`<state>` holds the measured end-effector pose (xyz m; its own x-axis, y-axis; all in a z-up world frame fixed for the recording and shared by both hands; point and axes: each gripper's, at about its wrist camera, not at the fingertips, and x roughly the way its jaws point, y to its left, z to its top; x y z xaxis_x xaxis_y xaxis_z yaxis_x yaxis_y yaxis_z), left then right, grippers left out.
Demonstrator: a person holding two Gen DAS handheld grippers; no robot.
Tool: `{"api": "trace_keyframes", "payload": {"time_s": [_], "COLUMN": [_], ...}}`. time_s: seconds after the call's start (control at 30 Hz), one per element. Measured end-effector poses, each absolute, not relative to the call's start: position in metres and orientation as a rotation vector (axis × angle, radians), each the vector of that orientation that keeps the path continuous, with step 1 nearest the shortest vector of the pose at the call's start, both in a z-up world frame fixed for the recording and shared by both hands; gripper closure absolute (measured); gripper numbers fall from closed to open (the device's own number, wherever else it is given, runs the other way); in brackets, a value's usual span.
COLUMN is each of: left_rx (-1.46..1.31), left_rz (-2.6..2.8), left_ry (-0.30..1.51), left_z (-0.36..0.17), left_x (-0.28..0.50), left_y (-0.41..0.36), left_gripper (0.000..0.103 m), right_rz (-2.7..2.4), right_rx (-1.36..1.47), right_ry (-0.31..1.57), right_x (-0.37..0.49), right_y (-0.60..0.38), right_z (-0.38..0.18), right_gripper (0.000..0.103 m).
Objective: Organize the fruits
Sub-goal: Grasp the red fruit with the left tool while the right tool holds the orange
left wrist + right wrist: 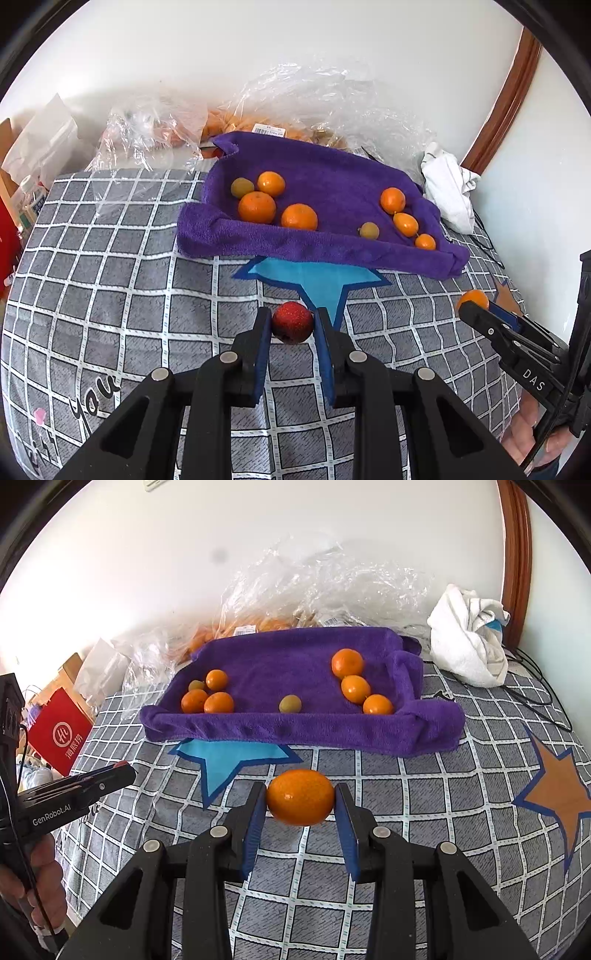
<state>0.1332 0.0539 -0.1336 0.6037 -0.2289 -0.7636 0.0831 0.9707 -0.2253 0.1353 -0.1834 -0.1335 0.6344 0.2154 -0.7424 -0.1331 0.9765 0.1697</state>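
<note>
Currently the left gripper [291, 323] pinches a red fruit [292, 322] at its fingertips, purple towel tray [314, 251] ahead; next view, the right gripper [300, 798] clamps an orange [300, 797] short of that tray; round skins risk slipping out.

A crumpled white cloth [469, 642] lies beside clear plastic bags [325, 587], perhaps touching them.

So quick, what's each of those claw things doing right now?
Left gripper: closed on a small red fruit.
Right gripper: closed on an orange.
</note>
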Motion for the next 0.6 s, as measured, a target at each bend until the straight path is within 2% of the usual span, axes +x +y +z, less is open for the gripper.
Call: {"api": "trace_keyframes", "payload": {"time_s": [0.6], "left_rx": [-0.169], "left_rz": [-0.191], "left_ry": [0.862], "left_z": [-0.102], "left_x": [0.186], "left_y": [0.055], "left_gripper": [0.08], "right_rz": [0.184], "right_rx": [0.076], "right_ry": [0.829], "right_x": [0.192], "right_y": [-0.183], "right_z": [-0.105], "right_gripper": [0.066]}}
